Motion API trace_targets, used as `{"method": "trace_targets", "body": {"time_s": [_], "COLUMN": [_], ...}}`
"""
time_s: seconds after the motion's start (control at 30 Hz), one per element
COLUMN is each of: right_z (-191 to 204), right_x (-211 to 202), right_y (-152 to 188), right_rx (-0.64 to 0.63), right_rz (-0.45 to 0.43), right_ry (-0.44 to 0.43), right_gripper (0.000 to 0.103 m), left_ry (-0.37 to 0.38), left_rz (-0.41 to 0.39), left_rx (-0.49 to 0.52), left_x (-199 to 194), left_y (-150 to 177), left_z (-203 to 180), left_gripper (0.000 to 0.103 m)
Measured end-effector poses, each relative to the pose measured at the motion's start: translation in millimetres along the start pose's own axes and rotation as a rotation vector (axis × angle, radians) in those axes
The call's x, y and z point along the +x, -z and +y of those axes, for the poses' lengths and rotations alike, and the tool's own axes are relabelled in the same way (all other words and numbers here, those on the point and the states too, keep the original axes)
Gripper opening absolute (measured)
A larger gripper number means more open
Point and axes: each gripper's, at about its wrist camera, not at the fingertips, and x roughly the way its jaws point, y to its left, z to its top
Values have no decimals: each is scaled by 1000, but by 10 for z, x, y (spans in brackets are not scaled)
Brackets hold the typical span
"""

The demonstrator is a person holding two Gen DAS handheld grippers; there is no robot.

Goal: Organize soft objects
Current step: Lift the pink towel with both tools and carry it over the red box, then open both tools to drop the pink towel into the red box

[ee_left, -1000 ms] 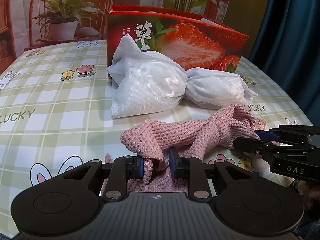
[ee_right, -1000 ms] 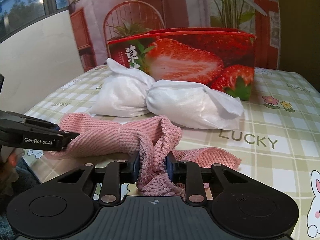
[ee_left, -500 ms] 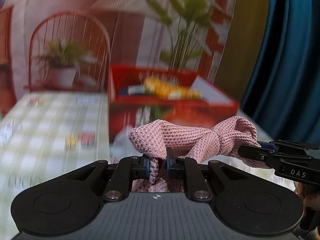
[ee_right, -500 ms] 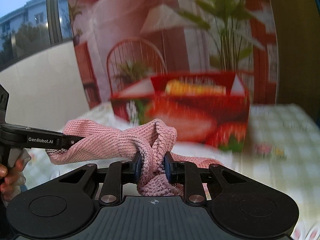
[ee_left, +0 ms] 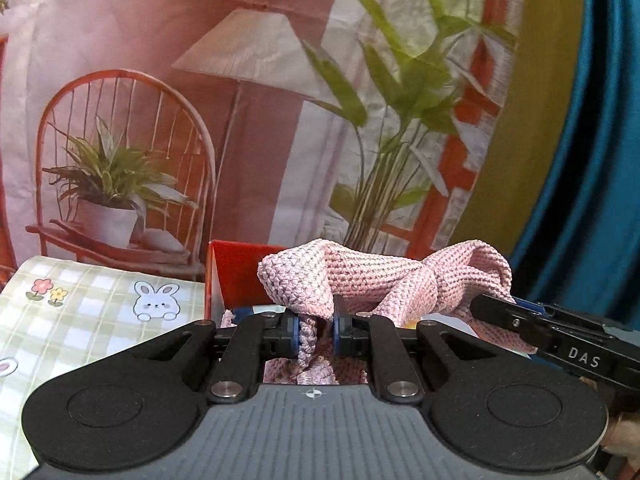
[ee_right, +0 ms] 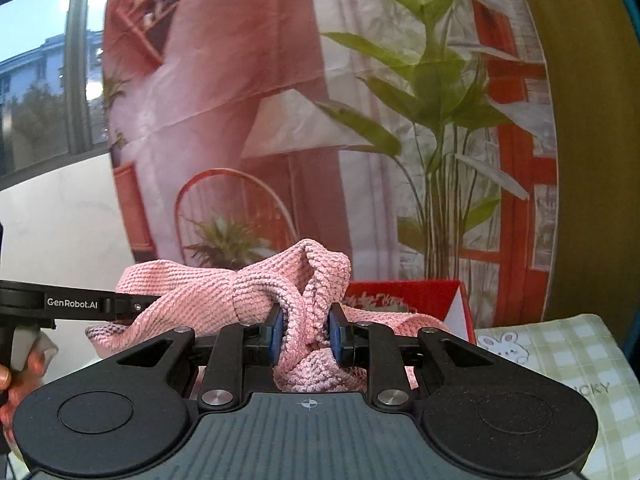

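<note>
Pink knitted cloth hangs bunched in the air between both grippers, above the red box at the far end of the checked tablecloth. Left gripper is clamped on a thin fold of it; right gripper is clamped on a thicker bunch at the other end. Printed backdrop with chair, lamp and plants stands behind the box.
</note>
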Motion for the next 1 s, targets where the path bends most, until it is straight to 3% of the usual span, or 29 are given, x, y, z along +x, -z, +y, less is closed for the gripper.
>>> {"method": "trace_targets", "body": {"time_s": [0.23,0.37,0.53,0.67,0.8,1.0], "right_z": [-233,-335,-385,-384,-374,-389], "right_x": [539,773,983,1079,1058,855], "right_y": [-20,91,194,237,236,151], "right_rx": [89,143,156,157,143,109], "right_rz": [49,87,143,195,204,174], "right_ry": [57,103,156,195,226,242], "right_gripper": [21,21,21,21,34,39], "left_ry": [-29,-61,-73,-92,-112,-118], "left_rz": [28,34,35,28,16,0], "left_rx": [-19,-18,10,23,21,15], "left_x": [361,469,493,456,386,192], "left_y": [-12,35,59,54,45,28], "left_z": [184,256,276,285,292,309], "left_gripper": [21,43,55,62,71,73]}}
